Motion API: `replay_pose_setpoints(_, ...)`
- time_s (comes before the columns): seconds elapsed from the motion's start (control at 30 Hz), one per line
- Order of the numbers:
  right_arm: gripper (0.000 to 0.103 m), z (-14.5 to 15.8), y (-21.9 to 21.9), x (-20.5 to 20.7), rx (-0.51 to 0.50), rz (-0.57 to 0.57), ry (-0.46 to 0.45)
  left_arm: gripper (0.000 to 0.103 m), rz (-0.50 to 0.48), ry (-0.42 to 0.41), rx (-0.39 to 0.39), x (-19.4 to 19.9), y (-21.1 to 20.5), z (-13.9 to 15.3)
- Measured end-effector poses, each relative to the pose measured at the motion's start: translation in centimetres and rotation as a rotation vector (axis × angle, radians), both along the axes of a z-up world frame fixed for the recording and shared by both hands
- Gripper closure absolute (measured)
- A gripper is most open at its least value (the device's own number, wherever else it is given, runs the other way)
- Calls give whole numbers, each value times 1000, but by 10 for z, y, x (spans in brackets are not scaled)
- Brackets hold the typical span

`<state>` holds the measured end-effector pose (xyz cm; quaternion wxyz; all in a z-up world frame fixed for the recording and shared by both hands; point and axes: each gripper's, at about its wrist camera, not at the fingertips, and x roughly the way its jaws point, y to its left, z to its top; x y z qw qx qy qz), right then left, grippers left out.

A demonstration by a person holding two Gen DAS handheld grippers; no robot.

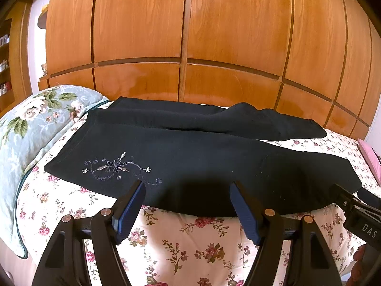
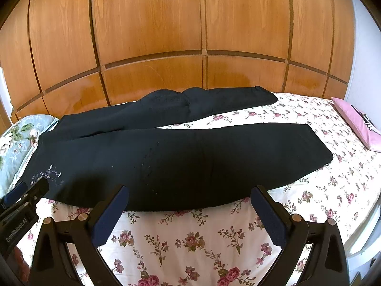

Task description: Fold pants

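Observation:
Black pants (image 1: 195, 157) (image 2: 181, 157) lie spread across the flowered bedspread (image 1: 185, 243) (image 2: 190, 240), waist at the left, two legs reaching right with a strip of bedspread between them. A small embroidered flower (image 1: 116, 166) (image 2: 47, 174) marks the near hip. My left gripper (image 1: 187, 188) hovers open at the near edge of the pants, just right of the embroidery, nothing between its blue pads. My right gripper (image 2: 190, 193) stands open over the near edge of the near leg, also with nothing in it. Each gripper shows at the edge of the other's view.
A wooden wardrobe (image 1: 190, 47) (image 2: 190, 35) rises right behind the bed. A pale green flowered pillow (image 1: 35, 124) (image 2: 16, 133) lies at the left by the waistband. A pink cushion (image 2: 357, 121) (image 1: 371, 159) sits at the right end of the bed.

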<state>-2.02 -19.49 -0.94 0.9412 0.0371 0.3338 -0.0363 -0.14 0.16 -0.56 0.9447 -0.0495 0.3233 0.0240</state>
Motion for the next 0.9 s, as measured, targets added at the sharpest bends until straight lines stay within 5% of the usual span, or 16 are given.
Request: replay_pose_setpoints(0.9,0,-4,-1,2,-1,5,13,28,1,16,4,2,0,-5)
